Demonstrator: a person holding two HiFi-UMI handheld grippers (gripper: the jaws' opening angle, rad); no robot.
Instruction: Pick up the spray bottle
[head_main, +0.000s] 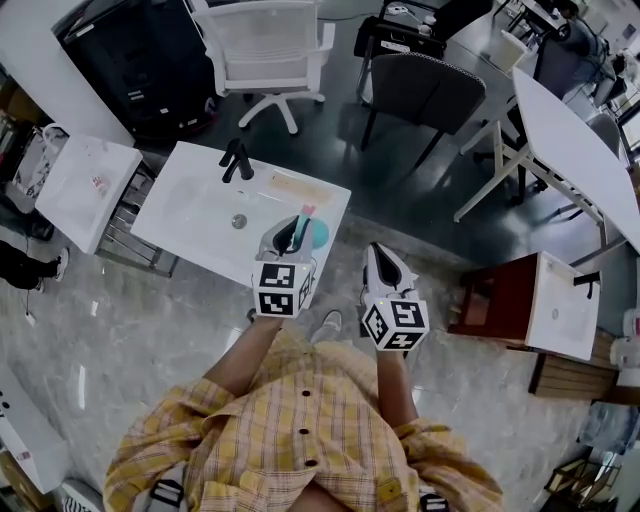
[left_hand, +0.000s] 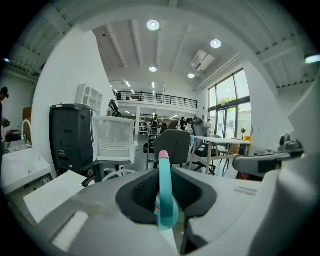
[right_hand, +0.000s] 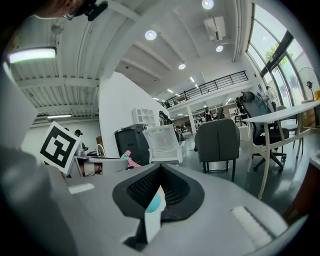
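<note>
Indoors, in a large open office with ceiling spotlights, a railed mezzanine and tall windows. Underfoot, pale marbled floor tile (head_main: 130, 330), with darker glossy flooring farther out. Directly ahead, a white rectangular washbasin worktop (head_main: 190, 205) with a black tap (head_main: 237, 160) and a round metal drain (head_main: 239, 221). Over its near right corner, a teal plastic spray bottle (head_main: 316, 235) with a pink-tipped top, pinched in the left gripper (head_main: 290, 235), jaws closed on its upper part; hard to say whether resting on the worktop or lifted clear. Just to the right, off the worktop's edge, the right gripper (head_main: 376, 252), jaws pressed together around nothing. Beyond, a white mesh office chair (head_main: 268, 50), a dark grey chair (head_main: 425, 90), a black cabinet (head_main: 140, 60) and a white table (head_main: 570, 150). At far right, a reddish-brown cabinet (head_main: 500, 300) carrying another white basin.
</note>
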